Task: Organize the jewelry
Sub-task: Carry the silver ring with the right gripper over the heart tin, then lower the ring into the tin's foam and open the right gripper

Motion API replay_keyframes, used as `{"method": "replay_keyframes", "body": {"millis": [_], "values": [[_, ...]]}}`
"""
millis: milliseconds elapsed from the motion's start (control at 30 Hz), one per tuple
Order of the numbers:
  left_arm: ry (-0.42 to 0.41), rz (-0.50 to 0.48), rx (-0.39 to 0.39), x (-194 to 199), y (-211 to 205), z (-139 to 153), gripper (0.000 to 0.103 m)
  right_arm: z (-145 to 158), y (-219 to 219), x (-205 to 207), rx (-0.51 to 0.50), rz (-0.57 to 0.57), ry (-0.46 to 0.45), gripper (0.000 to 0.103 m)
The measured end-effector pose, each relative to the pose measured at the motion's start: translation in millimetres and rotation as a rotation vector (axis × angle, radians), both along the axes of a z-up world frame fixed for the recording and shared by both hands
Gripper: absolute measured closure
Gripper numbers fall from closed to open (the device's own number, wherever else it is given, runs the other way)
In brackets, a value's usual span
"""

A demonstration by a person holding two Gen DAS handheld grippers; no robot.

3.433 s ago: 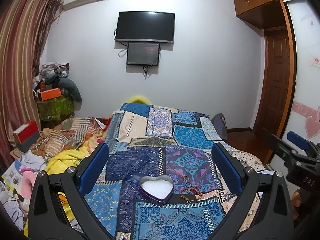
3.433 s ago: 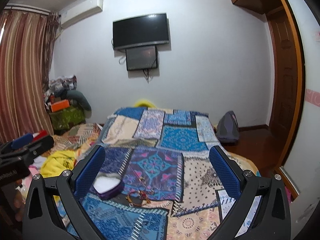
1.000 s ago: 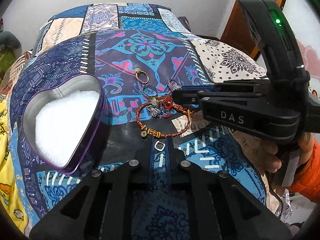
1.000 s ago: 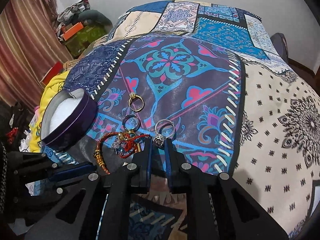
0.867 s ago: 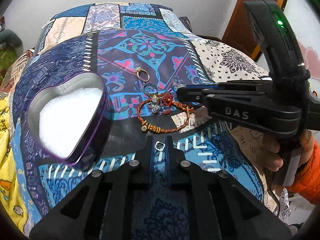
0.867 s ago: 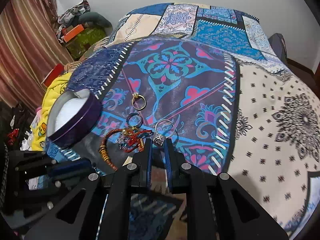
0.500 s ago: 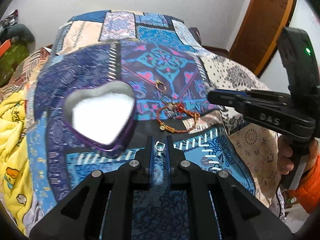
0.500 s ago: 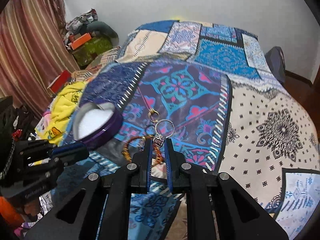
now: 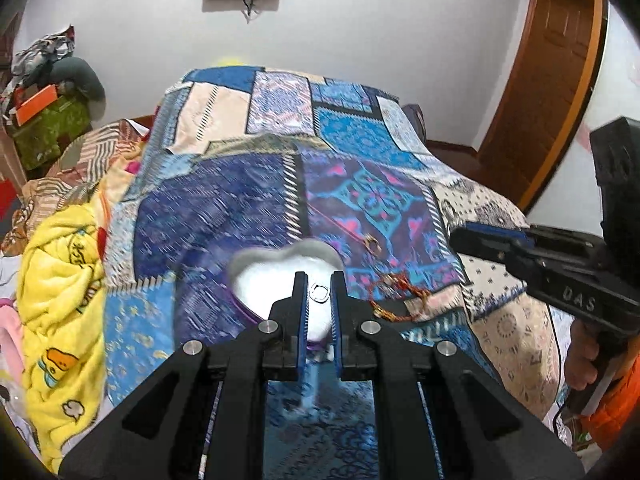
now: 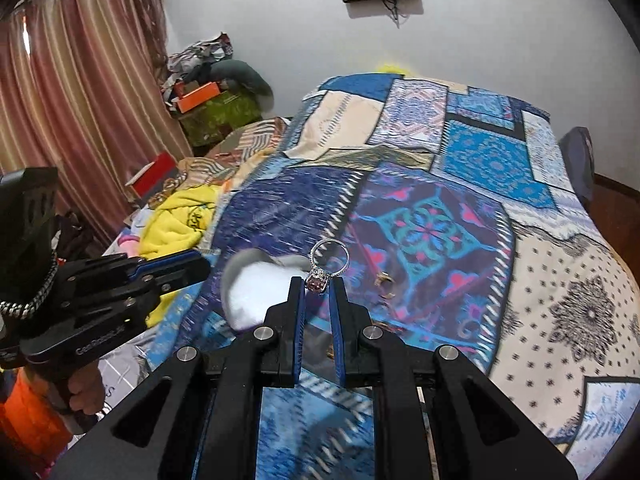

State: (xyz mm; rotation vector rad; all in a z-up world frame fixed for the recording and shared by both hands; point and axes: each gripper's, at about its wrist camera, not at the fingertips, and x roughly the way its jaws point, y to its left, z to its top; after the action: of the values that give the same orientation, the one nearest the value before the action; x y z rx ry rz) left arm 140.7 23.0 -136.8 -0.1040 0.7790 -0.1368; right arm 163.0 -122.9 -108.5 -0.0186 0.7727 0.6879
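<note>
Lifted off the patchwork bedspread [image 9: 248, 208] since a second ago, both grippers, each with a ring pinched at the tips and the heart-shaped tin now drawn in close under the fingers. Left gripper [image 9: 319, 280] nearly closed on a small silver ring [image 9: 320, 293], held flat between the blue pads. Right gripper [image 10: 317, 285] likewise almost shut, clamped on the stone setting of a larger silver ring [image 10: 329, 257], band standing up above the fingertips. Heart-shaped tin [image 9: 256, 256] with white padding directly ahead of and below the left tips, seen from the left wrist as framing the held ring; from the right wrist the same tin [image 10: 240, 264] lying ahead and to the left of the tips, so a short leftward carry probably needed there. Nearer to the tin: the left, judged from both views. Long axis of the heart running roughly away from the cameras, lobes on the far side, point toward the grippers, though blurred. Left lying on the bedspread to the right of the tin: a gold ring [image 9: 372, 243] and a red and gold bracelet [image 9: 396, 300], well clear of both grips. Likely next: lower over the padding, then release
</note>
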Motion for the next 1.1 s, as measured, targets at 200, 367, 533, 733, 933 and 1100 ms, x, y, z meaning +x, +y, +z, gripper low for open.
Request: {"method": "replay_keyframes", "body": {"millis": [200, 367, 533, 733, 933, 1100], "values": [[0.005, 0.000, -0.018, 13.5, 20.2, -1.5, 0.094, -9.8, 28.4, 9.4, 0.024, 0.030, 0.043, 0.092], [0.040, -0.003, -0.045, 25.6, 29.9, -16.0, 0.094, -22.5, 49.8, 15.4, -0.008, 0.061, 0.066, 0.092], [0.066, -0.005, -0.076, 35.1, 40.7, -29.0, 0.094, -34.7, 61.3, 20.0, -0.047, 0.081, 0.087, 0.092], [0.087, -0.025, -0.095, 42.8, 47.5, -36.3, 0.094, -39.9, 67.9, 22.0, -0.088, 0.091, 0.080, 0.092], [0.081, -0.041, -0.084, 46.7, 46.6, -36.0, 0.094, -42.9, 70.0, 23.9, -0.116, 0.082, 0.068, 0.092], [0.092, -0.027, -0.075, 50.8, 48.8, -38.8, 0.094, -42.5, 70.1, 23.7, -0.126, 0.092, 0.076, 0.090]]}}
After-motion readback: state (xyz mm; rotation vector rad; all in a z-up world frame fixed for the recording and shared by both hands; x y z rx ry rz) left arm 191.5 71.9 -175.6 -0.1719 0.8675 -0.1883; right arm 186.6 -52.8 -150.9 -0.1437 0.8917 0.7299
